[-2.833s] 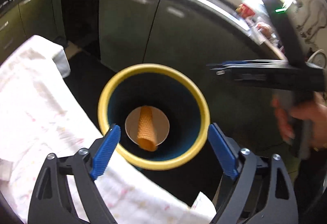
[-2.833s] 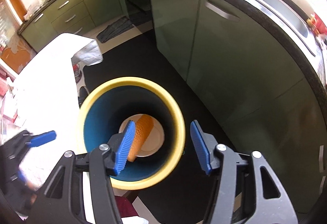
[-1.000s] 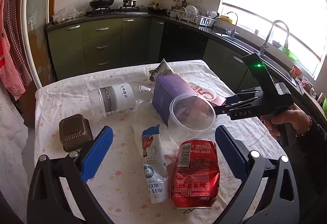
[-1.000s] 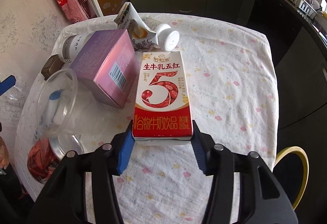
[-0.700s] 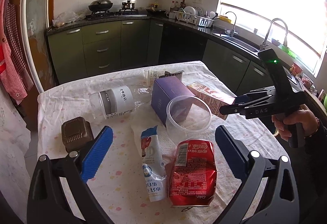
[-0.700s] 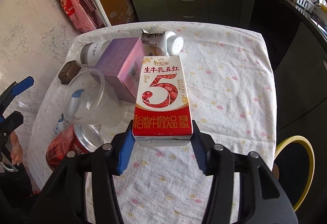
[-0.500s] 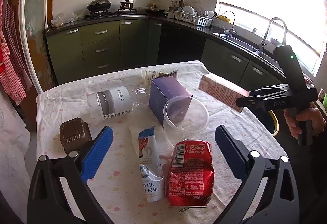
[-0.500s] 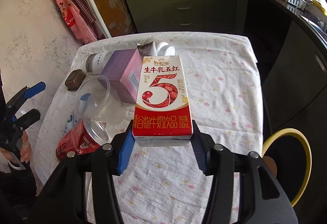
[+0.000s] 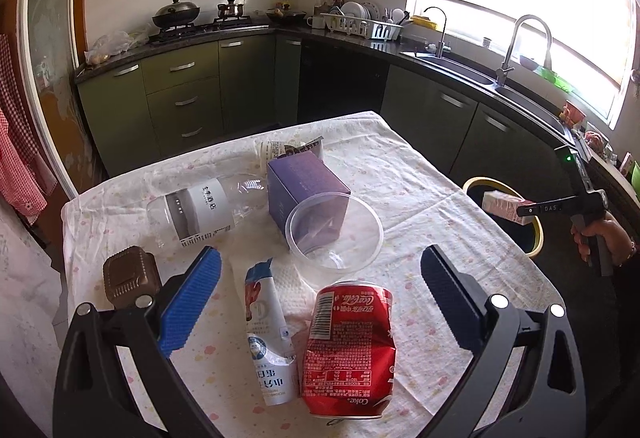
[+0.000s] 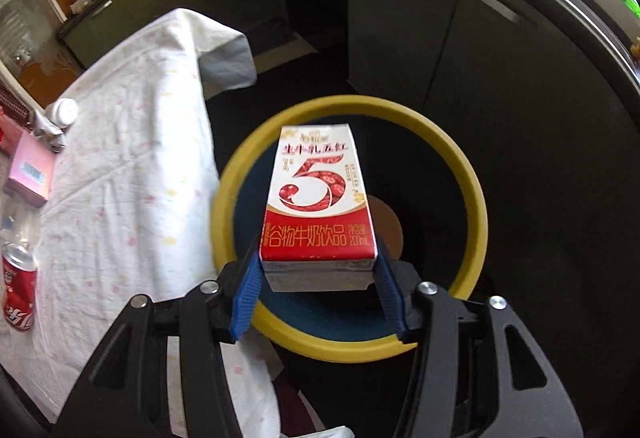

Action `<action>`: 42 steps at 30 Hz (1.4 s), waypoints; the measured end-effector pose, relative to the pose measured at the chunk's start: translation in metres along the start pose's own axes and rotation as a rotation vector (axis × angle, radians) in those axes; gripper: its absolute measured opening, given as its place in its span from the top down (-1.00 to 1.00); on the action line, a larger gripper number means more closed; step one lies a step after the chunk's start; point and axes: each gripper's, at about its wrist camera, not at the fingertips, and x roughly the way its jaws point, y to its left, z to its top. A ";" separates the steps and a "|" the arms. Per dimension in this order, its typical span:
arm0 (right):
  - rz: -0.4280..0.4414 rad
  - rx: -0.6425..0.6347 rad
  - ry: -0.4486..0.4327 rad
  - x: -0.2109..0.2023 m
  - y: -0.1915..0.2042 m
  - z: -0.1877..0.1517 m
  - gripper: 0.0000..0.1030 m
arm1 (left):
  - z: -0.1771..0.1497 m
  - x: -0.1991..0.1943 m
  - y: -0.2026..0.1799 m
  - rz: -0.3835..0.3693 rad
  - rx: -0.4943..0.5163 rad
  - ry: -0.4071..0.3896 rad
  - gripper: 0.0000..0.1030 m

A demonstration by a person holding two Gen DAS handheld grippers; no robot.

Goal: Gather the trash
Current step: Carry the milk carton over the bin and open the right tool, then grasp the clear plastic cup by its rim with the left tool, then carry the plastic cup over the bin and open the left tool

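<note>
One right gripper (image 10: 316, 290) holds the milk carton (image 10: 318, 206) above the yellow-rimmed bin (image 10: 476, 198).

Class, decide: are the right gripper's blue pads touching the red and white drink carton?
Touching. The right wrist view shows the right gripper with both blue pads pressed flat against the drink carton, no gap either side.

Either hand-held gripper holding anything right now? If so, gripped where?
The right hand-held gripper holds the red-and-white milk drink carton, its pads clamping the two narrow sides at its near end, above the yellow-rimmed bin. The left hand-held gripper is open and holds nothing.
</note>
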 end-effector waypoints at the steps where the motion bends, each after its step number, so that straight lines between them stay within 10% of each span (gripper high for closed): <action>1: -0.007 0.002 0.019 0.009 -0.004 0.000 0.03 | 0.000 0.001 -0.001 0.003 0.003 0.005 -0.91; 20: 0.034 -0.031 -0.039 0.011 0.011 0.009 -0.19 | 0.034 0.051 -0.016 -0.039 0.073 0.150 -0.89; 32: 0.056 -0.052 -0.031 0.001 0.016 0.004 -0.23 | 0.031 0.099 0.024 -0.057 -0.037 0.357 0.32; 42: 0.059 -0.058 -0.024 0.002 0.020 0.004 -0.23 | 0.031 0.113 0.022 -0.063 -0.015 0.373 0.73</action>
